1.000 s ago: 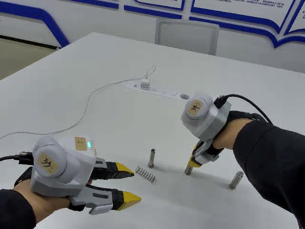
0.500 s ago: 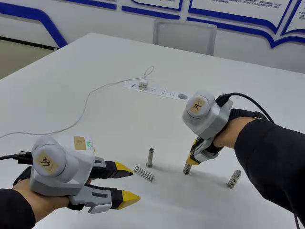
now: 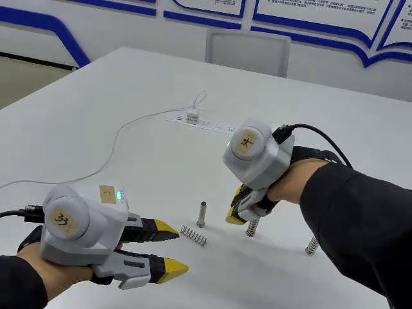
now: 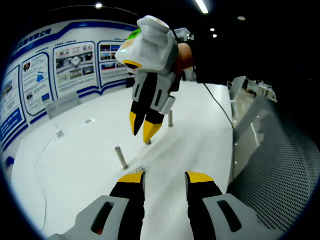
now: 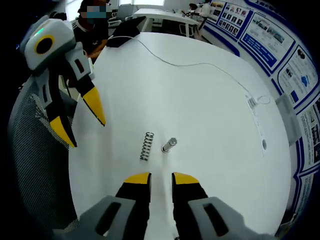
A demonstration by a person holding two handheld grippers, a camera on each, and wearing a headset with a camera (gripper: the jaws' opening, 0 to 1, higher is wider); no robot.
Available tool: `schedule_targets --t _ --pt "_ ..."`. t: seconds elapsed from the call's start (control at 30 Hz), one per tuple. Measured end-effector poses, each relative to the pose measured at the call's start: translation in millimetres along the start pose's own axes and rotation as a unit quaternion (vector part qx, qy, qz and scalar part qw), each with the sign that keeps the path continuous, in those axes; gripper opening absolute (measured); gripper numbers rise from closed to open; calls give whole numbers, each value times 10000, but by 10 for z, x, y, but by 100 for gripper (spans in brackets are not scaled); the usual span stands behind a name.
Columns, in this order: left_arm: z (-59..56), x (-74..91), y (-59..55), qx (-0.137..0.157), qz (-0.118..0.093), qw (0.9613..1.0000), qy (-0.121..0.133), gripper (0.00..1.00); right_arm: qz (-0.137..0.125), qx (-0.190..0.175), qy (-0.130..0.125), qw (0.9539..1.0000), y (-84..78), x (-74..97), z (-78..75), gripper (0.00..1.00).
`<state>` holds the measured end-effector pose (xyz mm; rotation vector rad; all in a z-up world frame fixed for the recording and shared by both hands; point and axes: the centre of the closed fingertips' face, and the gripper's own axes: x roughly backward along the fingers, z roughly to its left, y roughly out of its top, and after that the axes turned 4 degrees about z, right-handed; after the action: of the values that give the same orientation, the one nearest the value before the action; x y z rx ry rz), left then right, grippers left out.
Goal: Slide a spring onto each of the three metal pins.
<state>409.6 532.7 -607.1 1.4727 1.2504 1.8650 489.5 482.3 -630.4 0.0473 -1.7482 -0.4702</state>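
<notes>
A bare metal pin (image 3: 203,214) stands upright (short, silvery, slightly wider at the top). A loose spring (image 3: 194,235) lies flat just beside its base, not touching it. To the right a second spring (image 3: 252,227) stands upright, and farther right a third spring (image 3: 312,245) stands upright too, well apart.

Office: wall info boards (image 3: 309,13), white table (image 3: 96,109)

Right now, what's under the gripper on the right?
An upright spring stands on the table beside the yellow tips of the right gripper. The gripper covers its top, so any pin inside cannot be seen.
</notes>
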Motion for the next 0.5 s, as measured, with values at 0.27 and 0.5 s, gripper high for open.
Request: schedule_targets --t 0.27,0.5 --pt "-2 -3 -7 3 13 10000 -11 33 -44 -92 236 9997 60 -208 160 16" --pt "-11 -13 -19 -15 52 10000 -30 32 -55 -201 322 9993 61 -353 225 15"
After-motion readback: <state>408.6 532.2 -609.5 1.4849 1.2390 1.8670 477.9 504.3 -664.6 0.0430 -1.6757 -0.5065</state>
